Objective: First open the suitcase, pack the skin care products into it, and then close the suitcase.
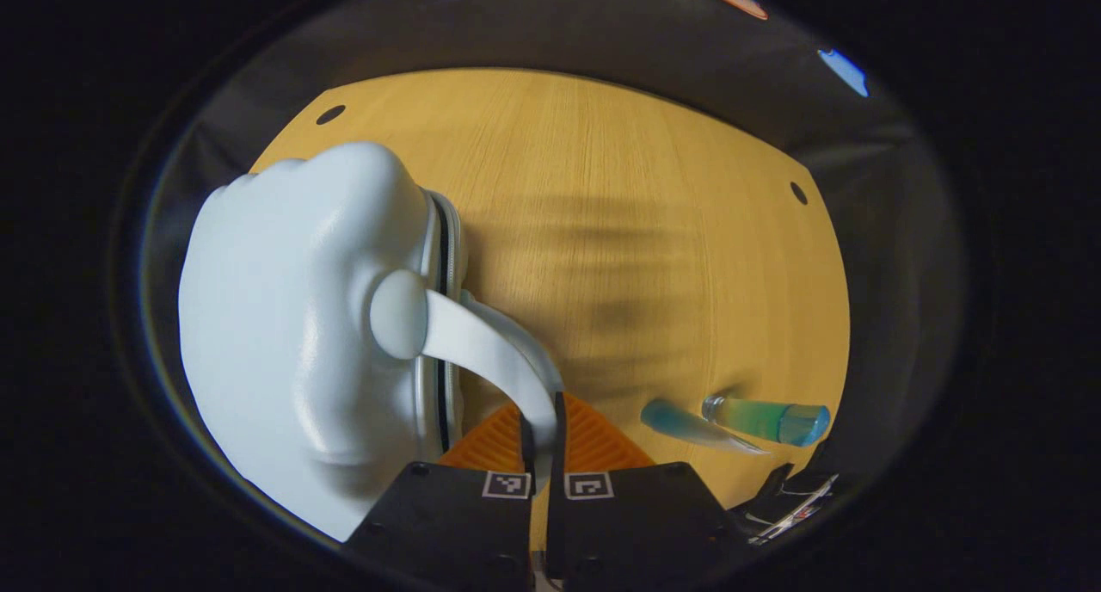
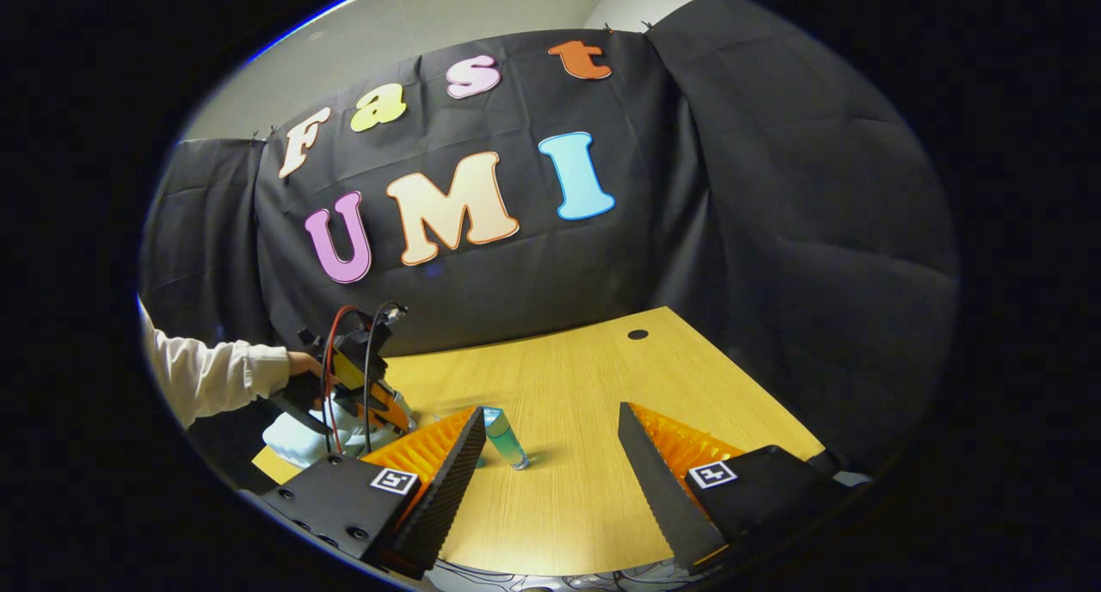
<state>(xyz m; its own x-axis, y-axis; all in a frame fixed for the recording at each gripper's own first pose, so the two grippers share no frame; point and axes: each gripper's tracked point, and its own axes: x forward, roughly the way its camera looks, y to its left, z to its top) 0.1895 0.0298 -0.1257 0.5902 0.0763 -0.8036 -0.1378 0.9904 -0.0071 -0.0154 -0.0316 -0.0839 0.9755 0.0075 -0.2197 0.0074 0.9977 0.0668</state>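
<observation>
Gripping the handle (image 1: 482, 342) of the pale case (image 1: 292, 317) on the table (image 1: 619, 231), left gripper (image 1: 542, 454) pinched tight around the strap. Right gripper (image 2: 550, 471) spread wide, empty, facing the tube (image 2: 506, 439) lying well apart from the case. Probably opening step: next, lifting the lid while steadying the shell.

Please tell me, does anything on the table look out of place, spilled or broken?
Nothing looks spilled or damaged. The skin care bottle lies on its side on the table, not yet packed. The left hand-held gripper is pinching the suitcase strap.
</observation>
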